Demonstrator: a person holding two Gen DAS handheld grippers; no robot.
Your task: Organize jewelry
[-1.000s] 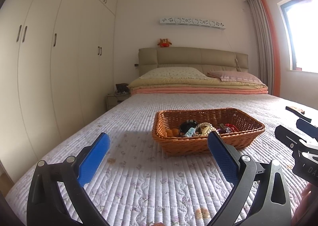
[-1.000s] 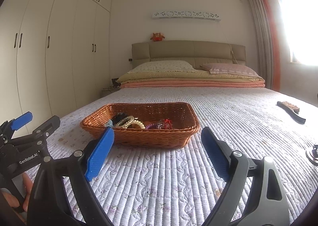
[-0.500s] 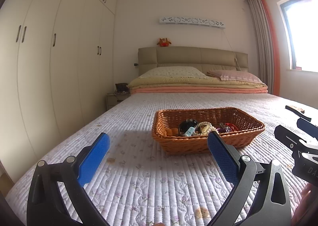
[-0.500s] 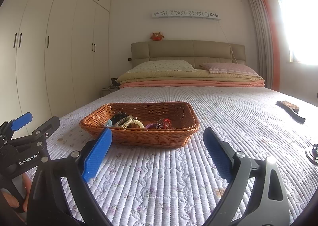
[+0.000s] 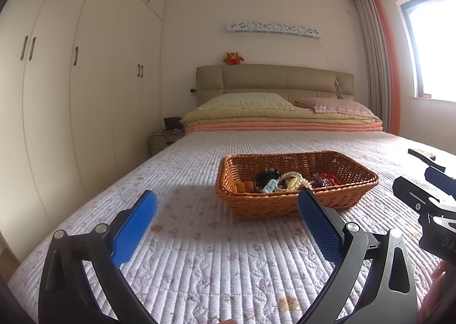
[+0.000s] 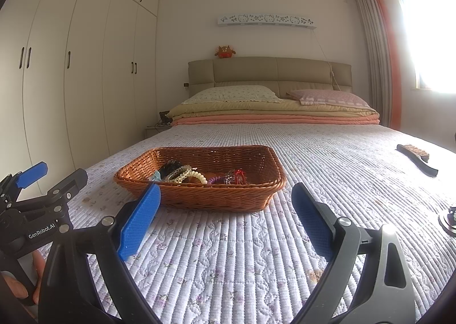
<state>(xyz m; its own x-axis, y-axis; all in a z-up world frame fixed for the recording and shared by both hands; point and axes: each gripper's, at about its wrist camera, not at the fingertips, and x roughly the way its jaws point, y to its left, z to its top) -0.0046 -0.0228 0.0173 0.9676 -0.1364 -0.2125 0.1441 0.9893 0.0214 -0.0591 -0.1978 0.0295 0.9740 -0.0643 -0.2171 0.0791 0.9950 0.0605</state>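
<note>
A brown wicker basket (image 5: pixel 342 198) (image 6: pixel 216 198) sits on the quilted bed. Inside it lies a heap of jewelry (image 5: pixel 287 181) (image 6: pixel 196 176): beaded bracelets, a dark hair tie, a coiled band, red and purple pieces. My left gripper (image 5: pixel 228 215) is open, low over the quilt, short of the basket and a little to its left. My right gripper (image 6: pixel 225 210) is also open, with the basket's near right part seen between its blue pads. Neither holds anything. Each gripper shows at the edge of the other's view.
A dark brush (image 6: pixel 416 159) lies on the quilt at the right. A small round metal thing (image 6: pixel 449 220) sits at the right edge. Folded blankets and pillows (image 5: pixel 282 116) are stacked at the headboard. White wardrobes (image 5: pixel 85 90) line the left wall.
Both grippers have crept slightly closer to the basket. Their jaws stay about as wide apart as before.
</note>
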